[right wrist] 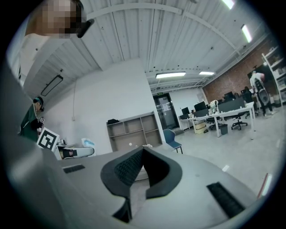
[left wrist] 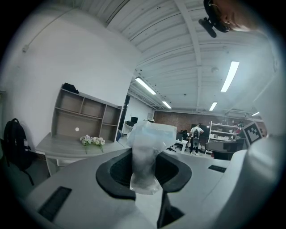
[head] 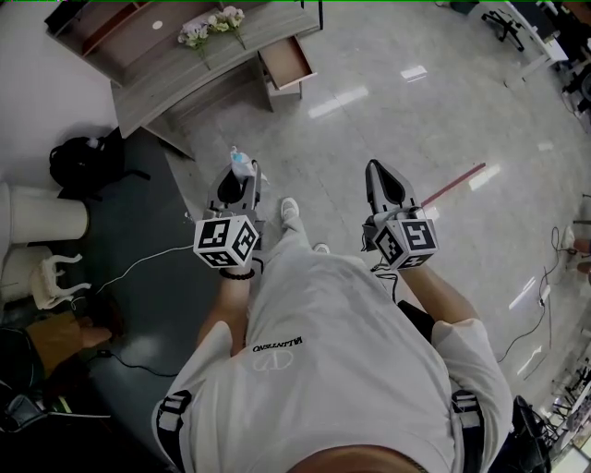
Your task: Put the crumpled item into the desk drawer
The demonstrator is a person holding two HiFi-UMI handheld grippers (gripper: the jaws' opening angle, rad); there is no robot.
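My left gripper point(head: 242, 169) is shut on the crumpled item point(head: 240, 159), a wad of clear and pale blue plastic that sticks up out of the jaw tips. In the left gripper view the crumpled item point(left wrist: 146, 150) fills the gap between the dark pads of the left gripper point(left wrist: 145, 157). The grey desk point(head: 189, 74) stands ahead at the top, its drawer point(head: 286, 63) pulled open on the right side. White flowers point(head: 212, 26) lie on the desk top. My right gripper point(head: 373, 170) is level beside the left one, its jaws shut with nothing in them point(right wrist: 143, 150).
A black backpack point(head: 83, 162) and a white cylinder point(head: 46, 214) stand left of the desk on a dark mat. A white cable point(head: 138, 263) runs across that mat. A red strip point(head: 454, 185) lies on the shiny floor to the right. An office chair point(head: 506, 23) stands far right.
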